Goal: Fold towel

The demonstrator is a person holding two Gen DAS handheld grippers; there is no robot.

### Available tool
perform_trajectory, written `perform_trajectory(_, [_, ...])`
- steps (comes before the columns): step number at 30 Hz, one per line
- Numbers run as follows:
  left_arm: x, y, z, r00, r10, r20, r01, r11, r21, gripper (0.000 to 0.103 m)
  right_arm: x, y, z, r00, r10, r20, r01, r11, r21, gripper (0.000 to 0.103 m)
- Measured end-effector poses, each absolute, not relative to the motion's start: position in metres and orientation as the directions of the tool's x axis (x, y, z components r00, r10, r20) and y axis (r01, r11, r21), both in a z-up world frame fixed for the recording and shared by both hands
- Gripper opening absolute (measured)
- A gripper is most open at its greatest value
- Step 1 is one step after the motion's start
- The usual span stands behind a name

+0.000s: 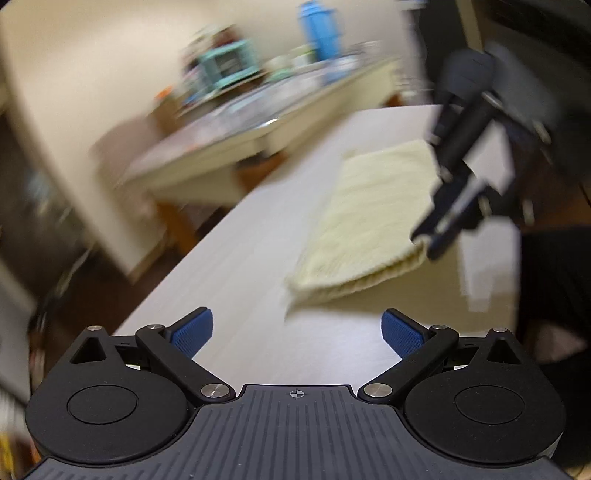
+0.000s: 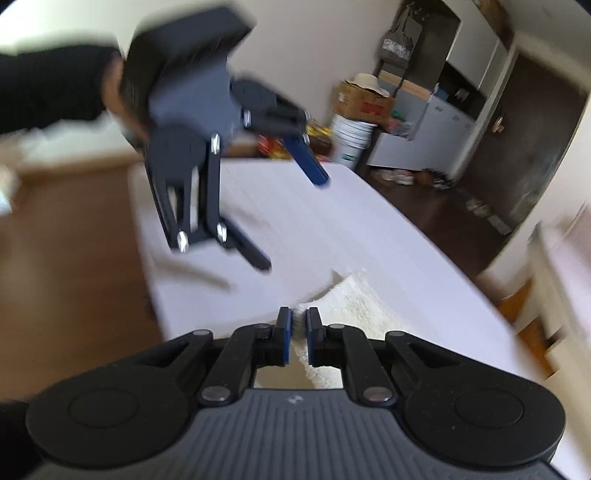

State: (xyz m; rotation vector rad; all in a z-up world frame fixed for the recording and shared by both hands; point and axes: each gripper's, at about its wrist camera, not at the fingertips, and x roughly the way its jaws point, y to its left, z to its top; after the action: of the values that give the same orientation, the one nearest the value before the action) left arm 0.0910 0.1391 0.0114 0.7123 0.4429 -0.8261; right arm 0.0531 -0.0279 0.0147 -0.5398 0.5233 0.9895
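Right wrist: right claw point(image 2: 297, 325) pinching fluffy cream towel point(image 2: 364, 299) corner; left claw point(image 1: 297, 334) spread.

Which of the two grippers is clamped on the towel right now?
The right gripper: its blue pads pinch the towel edge. The left gripper is wide open, holding nothing.

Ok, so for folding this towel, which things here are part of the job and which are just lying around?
Part of the job:
- towel, cream, already doubled over on the white table
- right gripper, fingers shut on a towel corner
- left gripper, open and holding nothing

Just lying about:
- blue flask on the far counter
- white bucket on the floor
- cardboard box behind it
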Motion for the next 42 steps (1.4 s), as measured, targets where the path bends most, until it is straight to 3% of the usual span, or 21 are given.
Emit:
perform_trajectory(7, [0.051, 0.099, -0.004, 0.536, -0.583, -0.610, 0.833, 0.250, 0.493, 0.099, 0.047, -0.092, 0.039, 0.306, 0.732, -0.609, -0.908, 0.416, 0.045, 0.009])
perform_trajectory(8, [0.047, 0.096, -0.006, 0.525, -0.587, -0.616, 0.838, 0.230, 0.496, 0.095, 0.046, -0.099, 0.040, 0.297, 0.738, -0.606, -0.907, 0.416, 0.062, 0.009])
perform_trajectory(9, [0.042, 0.092, -0.008, 0.517, -0.589, -0.622, 0.840, 0.208, 0.501, 0.083, 0.045, -0.106, 0.041, 0.292, 0.741, -0.605, -0.905, 0.419, 0.078, 0.010])
perform_trajectory(11, [0.035, 0.085, -0.013, 0.501, -0.579, -0.643, 0.845, 0.167, 0.508, 0.070, 0.046, -0.112, 0.043, 0.283, 0.748, -0.600, -0.904, 0.418, 0.095, 0.010])
perform_trajectory(16, [0.025, 0.074, -0.022, 0.479, -0.576, -0.663, 0.846, 0.099, 0.525, 0.065, 0.057, -0.114, 0.044, 0.286, 0.748, -0.599, -0.894, 0.433, 0.114, 0.010])
perform_trajectory(19, [0.017, 0.073, -0.026, 0.479, -0.556, -0.679, 0.841, 0.070, 0.536, 0.055, 0.058, -0.115, 0.041, 0.289, 0.749, -0.597, -0.892, 0.437, 0.117, 0.009])
perform_trajectory(22, [0.010, 0.074, -0.027, 0.465, -0.545, -0.698, 0.850, 0.053, 0.524, 0.037, 0.062, -0.115, 0.041, 0.284, 0.755, -0.591, -0.889, 0.438, 0.133, 0.010])
perform_trajectory(24, [0.009, 0.073, -0.028, 0.431, -0.537, -0.725, 0.871, 0.040, 0.489, 0.017, 0.062, -0.119, 0.038, 0.285, 0.758, -0.587, -0.885, 0.443, 0.142, 0.010])
perform_trajectory(27, [0.011, 0.072, -0.026, 0.413, -0.527, -0.742, 0.886, 0.047, 0.460, 0.012, 0.061, -0.119, 0.035, 0.292, 0.757, -0.585, -0.881, 0.450, 0.143, 0.010])
perform_trajectory(34, [0.020, 0.075, -0.023, 0.377, -0.530, -0.759, 0.911, 0.065, 0.407, 0.009, 0.037, -0.107, 0.019, 0.359, 0.705, -0.611, -0.895, 0.447, -0.010, 0.016])
perform_trajectory(36, [0.020, 0.076, -0.022, 0.372, -0.533, -0.760, 0.914, 0.065, 0.401, 0.009, 0.027, -0.099, 0.015, 0.411, 0.672, -0.616, -0.890, 0.443, -0.110, 0.025])
perform_trajectory(42, [0.024, 0.074, -0.019, 0.362, -0.532, -0.765, 0.920, 0.071, 0.386, 0.009, 0.002, -0.067, -0.007, 0.526, 0.588, -0.614, -0.850, 0.375, -0.369, 0.026])
